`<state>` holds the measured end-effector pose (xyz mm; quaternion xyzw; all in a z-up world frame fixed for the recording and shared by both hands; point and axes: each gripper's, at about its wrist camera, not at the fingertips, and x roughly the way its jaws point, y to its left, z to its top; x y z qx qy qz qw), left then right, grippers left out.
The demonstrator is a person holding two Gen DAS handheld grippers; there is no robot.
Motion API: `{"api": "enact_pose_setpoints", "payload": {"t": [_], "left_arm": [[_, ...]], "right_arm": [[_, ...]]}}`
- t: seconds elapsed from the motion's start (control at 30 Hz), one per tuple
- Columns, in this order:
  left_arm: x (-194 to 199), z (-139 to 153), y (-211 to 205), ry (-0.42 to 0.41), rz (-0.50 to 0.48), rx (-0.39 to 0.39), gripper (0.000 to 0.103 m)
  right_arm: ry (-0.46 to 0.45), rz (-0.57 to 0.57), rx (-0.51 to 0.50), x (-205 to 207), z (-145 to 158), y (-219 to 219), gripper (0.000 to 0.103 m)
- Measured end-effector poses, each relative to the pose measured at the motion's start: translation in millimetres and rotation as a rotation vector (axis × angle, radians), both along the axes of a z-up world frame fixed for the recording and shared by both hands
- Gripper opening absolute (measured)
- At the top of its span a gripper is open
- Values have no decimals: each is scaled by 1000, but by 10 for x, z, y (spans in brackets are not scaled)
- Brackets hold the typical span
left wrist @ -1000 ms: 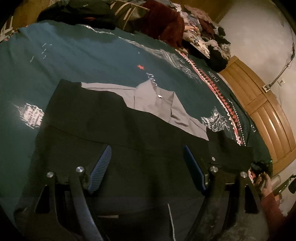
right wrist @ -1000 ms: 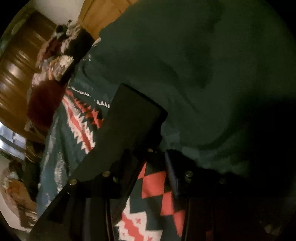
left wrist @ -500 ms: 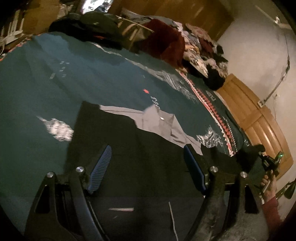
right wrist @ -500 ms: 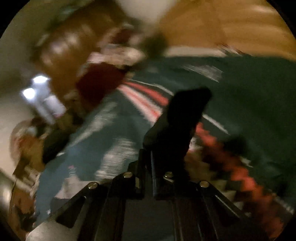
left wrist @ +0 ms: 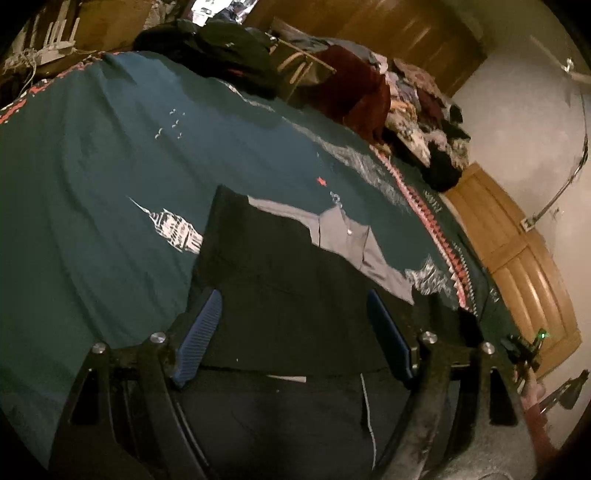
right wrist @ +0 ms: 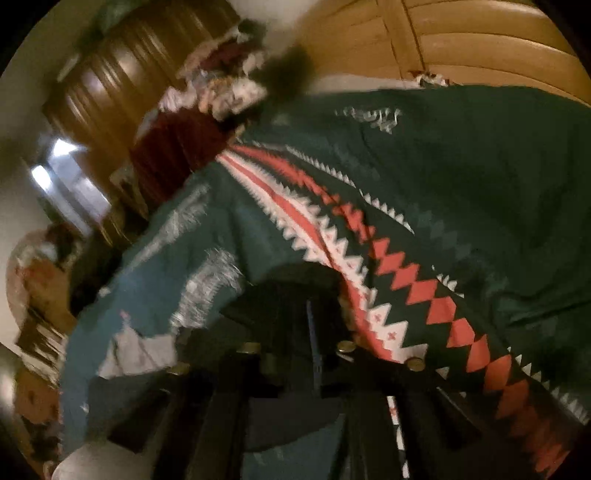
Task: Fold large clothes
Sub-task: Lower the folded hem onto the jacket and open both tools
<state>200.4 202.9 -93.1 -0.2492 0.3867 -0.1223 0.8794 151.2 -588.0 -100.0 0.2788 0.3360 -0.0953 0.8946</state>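
Observation:
A black garment with a grey lining or collar part lies flat on a dark green bedspread. My left gripper is open and empty, with blue pads hovering over the garment's near part. My right gripper is shut on a black end of the garment, at the bedspread's red and white patterned border. The right wrist view is blurred.
A heap of clothes and a dark red item lie along the bed's far side. A wooden wardrobe and wooden panels stand beyond. A white wall is at the right.
My right gripper has closed on the garment's black end and carried it over the patterned border. My left gripper stays open and has shifted only a little over the garment.

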Motion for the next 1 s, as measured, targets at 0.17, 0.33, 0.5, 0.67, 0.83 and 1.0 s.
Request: {"api": "enact_pose_setpoints", "payload": {"t": [0.17, 0.33, 0.5, 0.67, 0.83, 1.0], "left_arm": [[88, -143, -177, 40, -30, -5, 80], [220, -253, -580, 69, -93, -7, 80], [352, -293, -931, 81, -143, -13, 80], [410, -272, -1159, 73, -196, 6, 80], [424, -236, -1224, 62, -222, 2, 80], [365, -183, -1169, 51, -204, -1, 80]], "right_arm": [[119, 52, 66, 252, -482, -305, 68], [188, 191, 156, 659, -895, -498, 66], [226, 247, 152, 1067, -1163, -488, 66], [163, 251, 245, 1158, -1228, -527, 40], [164, 254, 212, 1138, -1156, -420, 40], [183, 232, 185, 1208, -1205, -340, 23]]}}
